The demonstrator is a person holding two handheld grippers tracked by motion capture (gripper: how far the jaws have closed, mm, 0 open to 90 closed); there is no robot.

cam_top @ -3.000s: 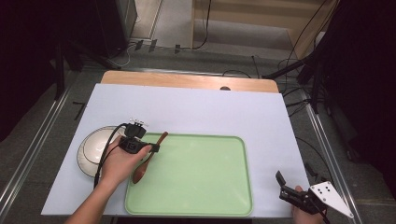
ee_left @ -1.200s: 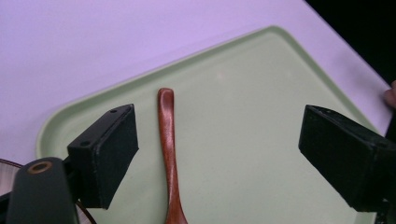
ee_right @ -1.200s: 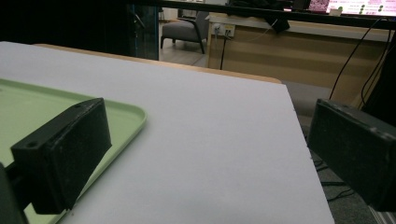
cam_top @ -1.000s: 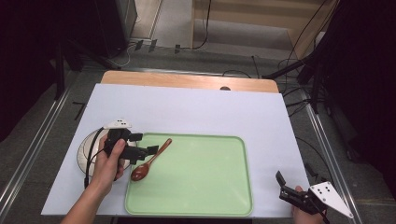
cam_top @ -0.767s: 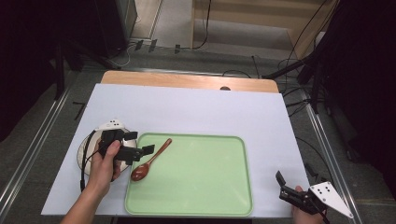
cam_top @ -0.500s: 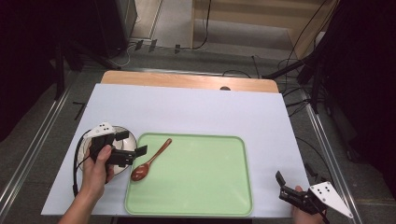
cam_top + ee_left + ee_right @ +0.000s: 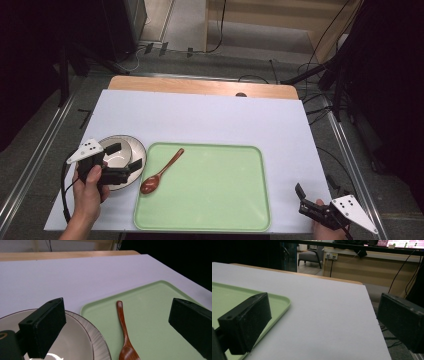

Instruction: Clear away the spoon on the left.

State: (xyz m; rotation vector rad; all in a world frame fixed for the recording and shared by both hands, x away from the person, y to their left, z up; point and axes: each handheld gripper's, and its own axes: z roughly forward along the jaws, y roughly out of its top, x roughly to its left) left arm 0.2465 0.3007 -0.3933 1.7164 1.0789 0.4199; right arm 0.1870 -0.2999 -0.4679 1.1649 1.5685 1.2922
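Leftmost on my feed is the left gripper, held in the person's left hand at the near-left corner of the white-topped desk. I see its black jaws spread wide apart with nothing between them, poised over the round cream ceramic bowl with a dark ribbed rim. One jaw hangs above the bowl's inside, the other over its right edge. From the left gripper view, the bowl sits low at the left, and just beside it lies the pale green rectangular plastic tray.

Next along, the tray takes up the near middle of the desk, its left edge just beside the bowl; I cannot tell whether they touch. On the tray's left part rests the reddish-brown wooden spoon, lying flat and slanted, its scoop toward the near-left corner and its handle pointing up and to the right. It lies apart from both jaws.

Farthest right, at the desk's near-right corner, I see the right gripper, jaws parted and empty, well away from the tray's contents. Its own view shows the tray's corner at the left.
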